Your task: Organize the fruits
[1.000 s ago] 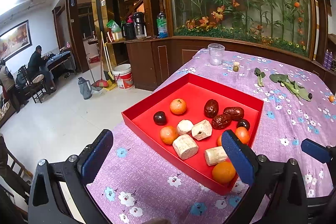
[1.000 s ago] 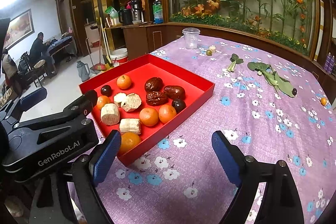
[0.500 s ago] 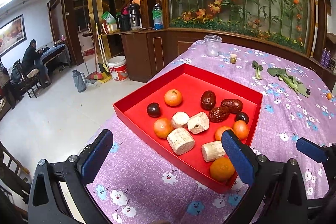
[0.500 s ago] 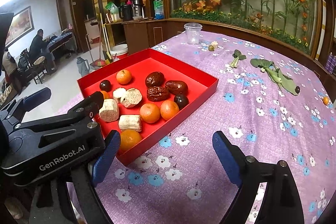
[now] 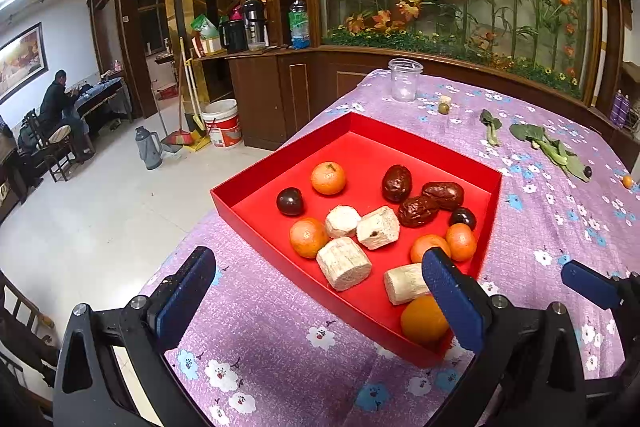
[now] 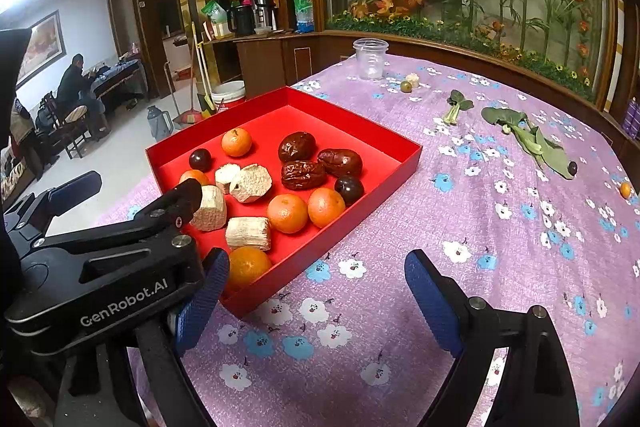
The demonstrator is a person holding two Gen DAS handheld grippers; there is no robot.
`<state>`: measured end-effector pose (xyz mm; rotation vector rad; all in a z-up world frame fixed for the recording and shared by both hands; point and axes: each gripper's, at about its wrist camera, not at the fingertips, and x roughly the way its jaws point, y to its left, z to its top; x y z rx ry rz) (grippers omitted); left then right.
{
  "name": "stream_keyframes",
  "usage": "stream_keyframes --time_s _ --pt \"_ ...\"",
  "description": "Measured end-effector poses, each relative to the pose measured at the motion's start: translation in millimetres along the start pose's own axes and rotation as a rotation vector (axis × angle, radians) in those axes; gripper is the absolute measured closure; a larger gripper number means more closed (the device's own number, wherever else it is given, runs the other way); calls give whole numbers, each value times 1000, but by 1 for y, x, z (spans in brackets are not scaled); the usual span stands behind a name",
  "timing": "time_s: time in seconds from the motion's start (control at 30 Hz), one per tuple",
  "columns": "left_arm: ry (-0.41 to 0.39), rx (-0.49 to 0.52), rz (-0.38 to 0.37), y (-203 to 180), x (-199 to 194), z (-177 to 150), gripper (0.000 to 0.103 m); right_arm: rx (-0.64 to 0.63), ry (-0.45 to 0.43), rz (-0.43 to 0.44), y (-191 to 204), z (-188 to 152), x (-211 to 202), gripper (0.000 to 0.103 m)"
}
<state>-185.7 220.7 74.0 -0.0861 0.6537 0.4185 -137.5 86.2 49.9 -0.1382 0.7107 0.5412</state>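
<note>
The left tongs (image 5: 316,261) have turned slightly, so that in their own view the red tray (image 5: 280,153) now sits further to the left and the two mandarins (image 5: 461,242) beside the right-hand pad (image 5: 450,297) show more fully than before.

In the left wrist view, the blue pad of the left hand-held gripper (image 5: 318,297) covers part of the nearest orange (image 5: 422,319) and the end of a pale cut piece (image 5: 404,283) in the red tray (image 5: 280,223). In the right wrist view, that same gripper's black body hides part of the tray's near left wall and most of one orange (image 6: 193,177). The small round thing (image 6: 625,190) near the bench's (image 6: 400,307) far right edge is too small to identify.
</note>
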Motion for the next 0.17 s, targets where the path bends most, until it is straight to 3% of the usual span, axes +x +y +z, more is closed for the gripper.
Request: stream_keyframes --time_s 0.17 --pt "-24 15 10 -4 -10 1 0 -2 -13 -2 -1 0 -5 10"
